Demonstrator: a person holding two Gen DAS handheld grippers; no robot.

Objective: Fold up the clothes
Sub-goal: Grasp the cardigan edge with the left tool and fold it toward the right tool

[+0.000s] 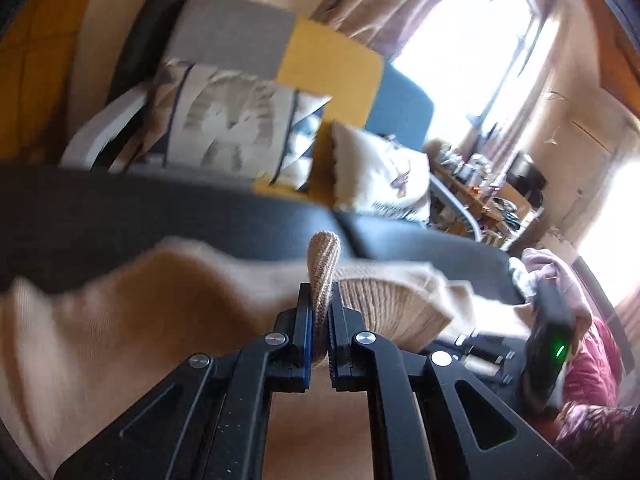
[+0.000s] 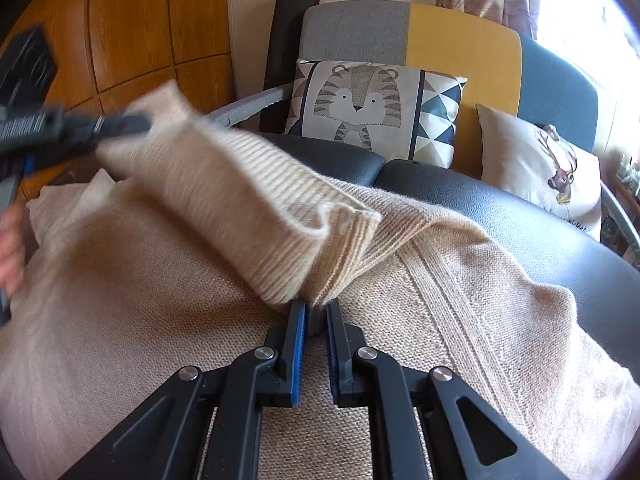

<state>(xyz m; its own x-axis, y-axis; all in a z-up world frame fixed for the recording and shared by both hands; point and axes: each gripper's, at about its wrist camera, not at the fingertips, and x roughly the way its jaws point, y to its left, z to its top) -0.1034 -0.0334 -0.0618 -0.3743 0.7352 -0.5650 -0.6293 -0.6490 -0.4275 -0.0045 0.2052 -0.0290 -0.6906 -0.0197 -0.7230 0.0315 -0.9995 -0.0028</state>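
A beige knit sweater (image 2: 440,300) lies spread over a dark leather seat (image 2: 520,216). Its ribbed band (image 2: 240,184) is lifted and stretched between both grippers. My right gripper (image 2: 316,310) is shut on one end of the band, low over the sweater's body. My left gripper (image 2: 136,124), blurred, is shut on the other end, higher up at the left. In the left wrist view, a fold of ribbed knit (image 1: 322,264) sticks up from between the left gripper's (image 1: 320,296) shut pads, with the sweater (image 1: 120,320) draped below. The right gripper's black housing with a green light (image 1: 556,344) shows at the right.
A sofa with a grey, yellow and blue back stands behind, holding a tiger cushion (image 2: 360,104) and a deer cushion (image 2: 548,168). Wooden panels (image 2: 132,20) fill the left. Pink and red clothes (image 1: 592,360) are piled at the right, by a cluttered shelf (image 1: 480,184). A hand (image 2: 12,248) shows at the left edge.
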